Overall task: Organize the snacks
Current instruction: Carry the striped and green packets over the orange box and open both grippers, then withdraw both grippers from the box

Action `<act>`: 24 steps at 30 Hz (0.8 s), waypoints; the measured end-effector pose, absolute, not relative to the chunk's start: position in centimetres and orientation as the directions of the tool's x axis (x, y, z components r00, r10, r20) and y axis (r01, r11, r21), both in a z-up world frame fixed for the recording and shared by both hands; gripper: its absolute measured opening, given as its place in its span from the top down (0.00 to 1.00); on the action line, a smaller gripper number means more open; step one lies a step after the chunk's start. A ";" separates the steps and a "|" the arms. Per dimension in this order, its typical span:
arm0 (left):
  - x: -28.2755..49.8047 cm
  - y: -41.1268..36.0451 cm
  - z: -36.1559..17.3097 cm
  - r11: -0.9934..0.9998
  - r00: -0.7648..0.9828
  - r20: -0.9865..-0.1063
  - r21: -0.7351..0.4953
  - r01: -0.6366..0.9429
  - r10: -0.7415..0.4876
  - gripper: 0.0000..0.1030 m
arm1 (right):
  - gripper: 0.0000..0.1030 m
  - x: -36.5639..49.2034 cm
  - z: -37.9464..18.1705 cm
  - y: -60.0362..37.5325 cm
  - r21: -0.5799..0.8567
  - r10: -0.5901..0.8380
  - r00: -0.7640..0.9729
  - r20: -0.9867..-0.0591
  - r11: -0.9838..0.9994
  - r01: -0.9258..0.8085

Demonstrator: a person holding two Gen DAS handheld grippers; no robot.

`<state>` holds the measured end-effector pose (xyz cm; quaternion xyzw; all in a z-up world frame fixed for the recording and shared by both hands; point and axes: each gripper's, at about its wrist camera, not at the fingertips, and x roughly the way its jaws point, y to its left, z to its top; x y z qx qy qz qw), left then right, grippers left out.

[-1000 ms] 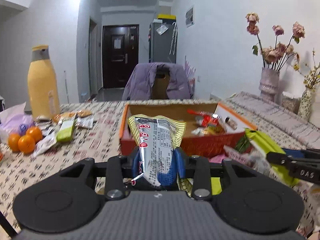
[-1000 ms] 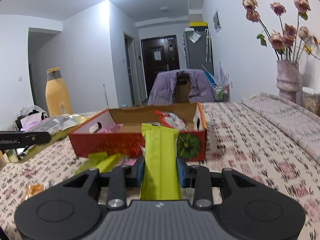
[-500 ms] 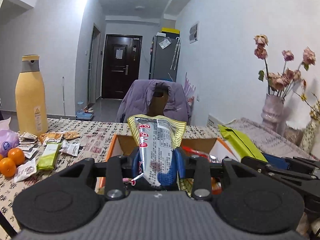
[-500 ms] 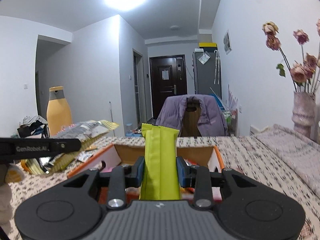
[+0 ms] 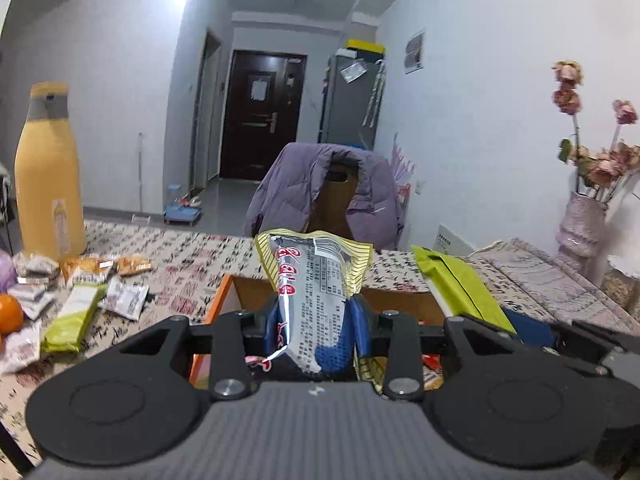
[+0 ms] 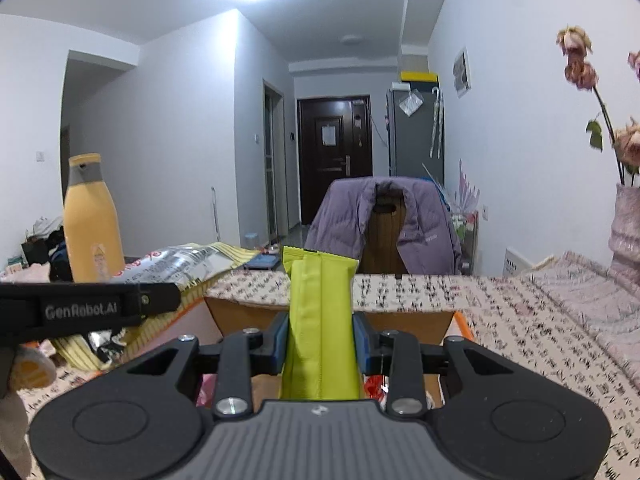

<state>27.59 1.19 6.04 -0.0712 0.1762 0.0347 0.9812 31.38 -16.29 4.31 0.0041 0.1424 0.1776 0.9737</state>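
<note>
My left gripper (image 5: 314, 334) is shut on a silver and yellow snack packet (image 5: 310, 284), held above the near left part of the orange cardboard box (image 5: 216, 312). My right gripper (image 6: 320, 344) is shut on a lime green snack packet (image 6: 320, 320), held above the box's (image 6: 416, 320) near side. The green packet also shows in the left wrist view (image 5: 460, 284), just right of the silver one. The silver packet shows in the right wrist view (image 6: 180, 264) at the left. Some wrappers lie inside the box, mostly hidden by the grippers.
Loose snack packets (image 5: 92, 292) and an orange (image 5: 10, 314) lie on the patterned tablecloth left of the box. A tall yellow bottle (image 5: 48, 176) stands at the far left. A chair with a purple jacket (image 5: 328, 188) is behind the table. A vase of dried roses (image 5: 582, 224) stands right.
Both grippers have risen and moved forward over the box with their packets. The box has dropped low in both views and the two packets are closer together.
</note>
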 end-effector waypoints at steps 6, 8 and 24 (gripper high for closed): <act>29.1 2.2 3.8 0.985 0.917 -0.397 -0.140 -0.097 0.034 0.64 | 0.68 33.2 2.3 -16.2 0.088 0.351 0.871 -0.344 0.935 -0.343; 29.3 2.3 3.3 0.987 0.915 -0.404 -0.143 -0.079 0.015 0.60 | 0.68 33.3 2.1 -16.2 0.092 0.350 0.865 -0.360 0.936 -0.340; 27.7 3.0 3.6 0.982 0.948 -0.318 -0.168 -0.083 0.025 0.00 | 0.00 32.9 1.7 -19.0 0.143 0.279 0.893 -0.354 0.959 -0.243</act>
